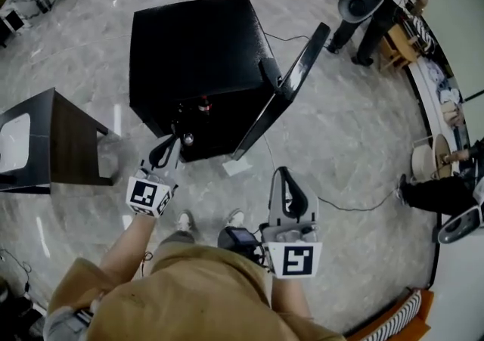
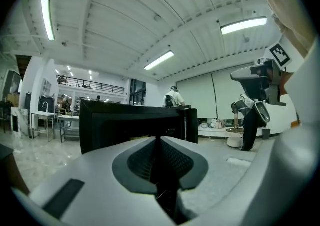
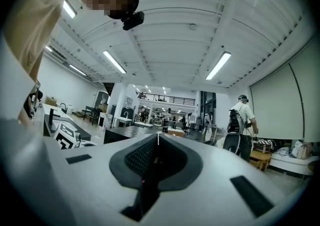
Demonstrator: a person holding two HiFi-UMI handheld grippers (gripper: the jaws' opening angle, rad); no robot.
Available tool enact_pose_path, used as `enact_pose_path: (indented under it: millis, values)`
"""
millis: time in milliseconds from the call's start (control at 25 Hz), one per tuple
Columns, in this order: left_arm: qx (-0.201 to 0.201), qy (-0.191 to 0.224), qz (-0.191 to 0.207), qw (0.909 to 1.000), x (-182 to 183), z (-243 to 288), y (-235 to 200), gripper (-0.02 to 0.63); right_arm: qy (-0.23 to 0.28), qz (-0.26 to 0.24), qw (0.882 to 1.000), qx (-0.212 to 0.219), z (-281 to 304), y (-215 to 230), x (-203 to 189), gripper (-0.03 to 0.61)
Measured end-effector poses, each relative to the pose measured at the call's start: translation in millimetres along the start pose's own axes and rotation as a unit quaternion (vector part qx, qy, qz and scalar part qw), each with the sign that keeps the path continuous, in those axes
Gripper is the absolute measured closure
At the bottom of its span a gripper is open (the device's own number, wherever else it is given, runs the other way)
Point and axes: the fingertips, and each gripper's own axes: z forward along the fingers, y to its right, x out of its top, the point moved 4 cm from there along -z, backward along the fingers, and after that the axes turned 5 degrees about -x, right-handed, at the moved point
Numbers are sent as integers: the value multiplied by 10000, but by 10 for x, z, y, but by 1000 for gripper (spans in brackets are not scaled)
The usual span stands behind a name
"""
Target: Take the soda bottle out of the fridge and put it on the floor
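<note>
The fridge is a low black box standing on the pale stone floor, with its door swung wide to the right. The soda bottle stands upright in the dark opening, toward the upper part of the cavity. Only its red cap and a little of the neck show clearly from the head view, and the body is lost in shadow.

The left tongs point at the opening, near its lower edge and below the bottle, not touching it. Their jaws are pressed together with nothing between them. The right tongs hang further back, to the right of the open door and well apart from the fridge, and they too are closed and empty.

The bottle is probably smooth, round plastic. If it is full it would carry fair weight for its width, and coming from a fridge it may be cold and damp, so likely slippery. The body should give a little under pressure, while the neck and cap are stiffer. A hold across the neck just under the cap, or around the upper body, seems safest, with the bottle kept upright. The left tongs must open first. A scrap of paper lies on the floor just before the door, so a bare patch is the better landing spot.
</note>
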Motion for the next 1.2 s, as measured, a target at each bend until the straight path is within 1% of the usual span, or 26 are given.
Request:
enact_pose_path:
  millis: [120,240,400,520,720,840,920,1200]
  values:
    - [128,-93,87,9998,-76,134,6,598,-53,103,9996,248,114,24,-171,575]
    - [260,-174,67,9995,-220,242,-8,583,-148,193,9985,486,253,12,-379,575]
    - [260,-288,62,9992,-445,468,-48,558,-226,309,9969,686,455,-52,-586,575]
    - [263,-332,99,9991,-673,611,-119,547,-346,343,9953,840,557,-154,-824,575]
    - [334,-408,11,9986,-1103,823,-222,523,-488,389,9924,1062,761,-293,-1294,575]
    - [328,-399,1,9987,-1273,924,-247,508,-569,452,9910,1123,823,-348,-1511,575]
    - [309,-409,4,9987,-1377,1005,-276,497,-600,406,9901,1206,862,-400,-1632,575]
    - [307,-581,-99,9978,-1959,1330,-617,458,-624,305,9872,1437,1122,-698,-2080,575]
